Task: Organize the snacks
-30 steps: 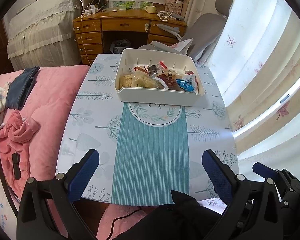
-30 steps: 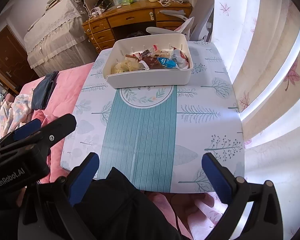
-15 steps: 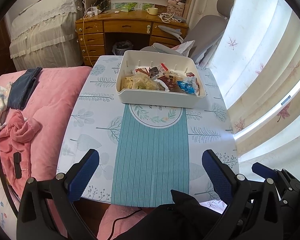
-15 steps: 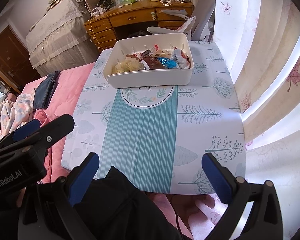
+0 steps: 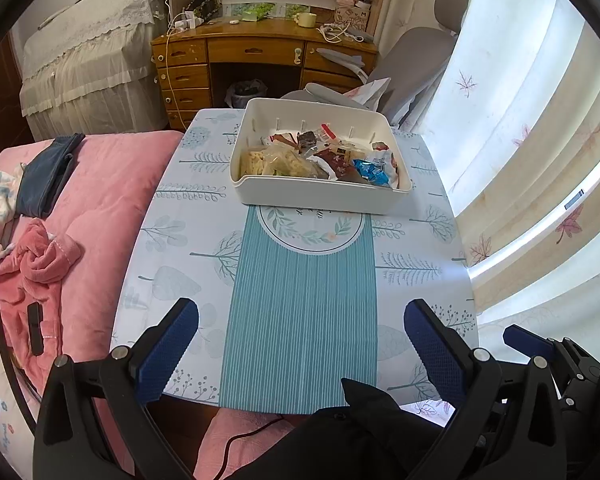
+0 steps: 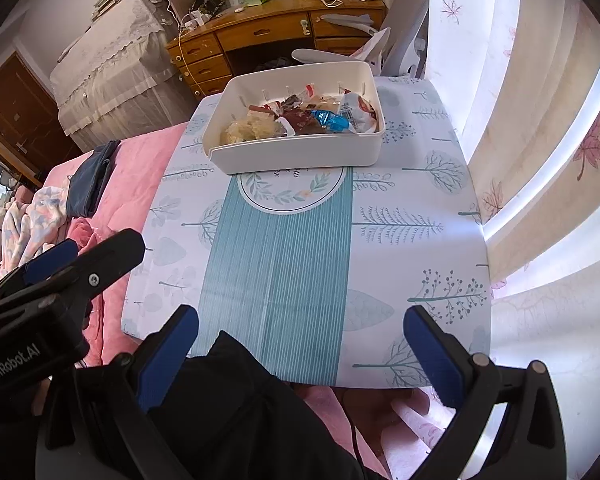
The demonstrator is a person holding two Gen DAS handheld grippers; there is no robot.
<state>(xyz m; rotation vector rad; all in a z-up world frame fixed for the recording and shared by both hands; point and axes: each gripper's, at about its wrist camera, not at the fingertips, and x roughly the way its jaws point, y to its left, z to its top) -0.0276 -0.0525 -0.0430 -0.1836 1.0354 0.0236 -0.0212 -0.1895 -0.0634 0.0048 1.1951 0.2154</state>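
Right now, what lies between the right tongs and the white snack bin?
Only bare tablecloth: the teal striped runner and its round leaf emblem run from the right tongs to the white snack bin. The right wrist view shows it.

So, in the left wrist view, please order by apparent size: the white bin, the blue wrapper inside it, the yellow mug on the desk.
1. white bin, clearly largest.
2. and 3. blue wrapper and yellow mug look alike; the mug stands farther away, so I will not rank them.

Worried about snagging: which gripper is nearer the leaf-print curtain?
Right. The right gripper sits at the table's curtain side; the left gripper is farther, by the pink bed.
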